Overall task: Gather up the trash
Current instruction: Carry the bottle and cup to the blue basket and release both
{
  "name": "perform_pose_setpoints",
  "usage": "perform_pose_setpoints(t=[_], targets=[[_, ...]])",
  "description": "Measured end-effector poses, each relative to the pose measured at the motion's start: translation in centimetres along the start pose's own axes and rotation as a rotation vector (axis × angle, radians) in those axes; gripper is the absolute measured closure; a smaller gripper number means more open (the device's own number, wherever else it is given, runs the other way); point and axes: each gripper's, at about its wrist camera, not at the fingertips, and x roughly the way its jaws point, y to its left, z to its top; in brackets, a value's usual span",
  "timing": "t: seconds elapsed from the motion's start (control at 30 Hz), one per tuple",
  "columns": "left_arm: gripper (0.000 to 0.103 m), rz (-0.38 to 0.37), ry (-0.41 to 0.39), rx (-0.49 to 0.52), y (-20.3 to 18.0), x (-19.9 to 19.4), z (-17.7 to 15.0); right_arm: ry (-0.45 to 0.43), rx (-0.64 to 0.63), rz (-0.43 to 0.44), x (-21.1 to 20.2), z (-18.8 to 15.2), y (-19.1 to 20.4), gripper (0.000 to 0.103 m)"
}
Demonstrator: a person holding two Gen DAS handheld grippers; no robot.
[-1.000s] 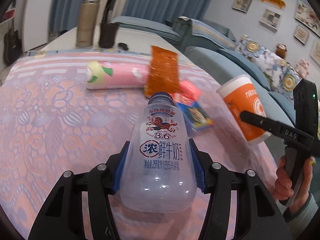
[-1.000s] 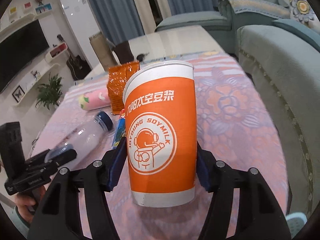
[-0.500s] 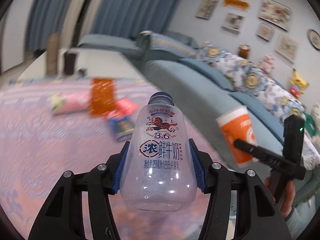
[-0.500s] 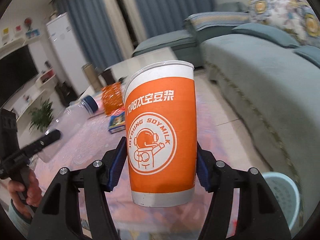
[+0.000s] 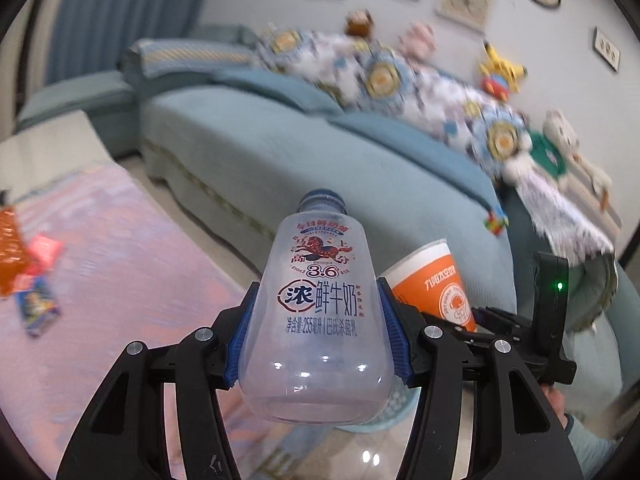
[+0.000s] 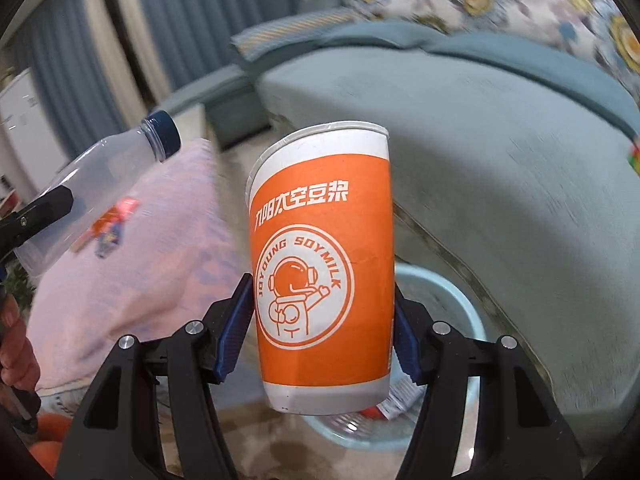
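Note:
My left gripper is shut on a clear empty milk bottle with a dark blue cap, held in the air beside the table. My right gripper is shut on an orange and white paper soymilk cup. The cup also shows in the left wrist view, just right of the bottle. The bottle shows in the right wrist view at upper left. A light blue trash bin with wrappers inside stands on the floor right below and behind the cup.
The table with a pink floral cloth lies to the left, holding an orange snack bag, a red wrapper and a blue packet. A teal sofa with patterned cushions and plush toys runs along the right.
Both grippers swung right, away from the table toward the sofa, still holding the bottle and the cup. The blue bin has come into view under the cup.

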Motion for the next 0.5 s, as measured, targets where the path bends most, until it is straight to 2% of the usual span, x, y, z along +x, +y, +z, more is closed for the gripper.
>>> perform_pose_setpoints(t=[0.13,0.3,0.47,0.5], targets=[[0.05,-0.048,0.141,0.013,-0.2,5.6,-1.7,0.106,0.105,-0.039,2.7,-2.1,-4.2,0.044],[0.05,-0.11,0.261,-0.013,-0.6,10.0,-4.0,0.223,0.113,-0.087,5.5,-4.0,-5.6,0.043],[0.048,-0.103,0.314,0.002,-0.9,11.5,-4.8,0.266,0.127,-0.116,6.8,-4.7,-6.1,0.042],[0.045,-0.101,0.313,0.001,-0.8,11.5,-4.9,0.269,0.13,-0.119,7.0,-4.7,-5.9,0.042]])
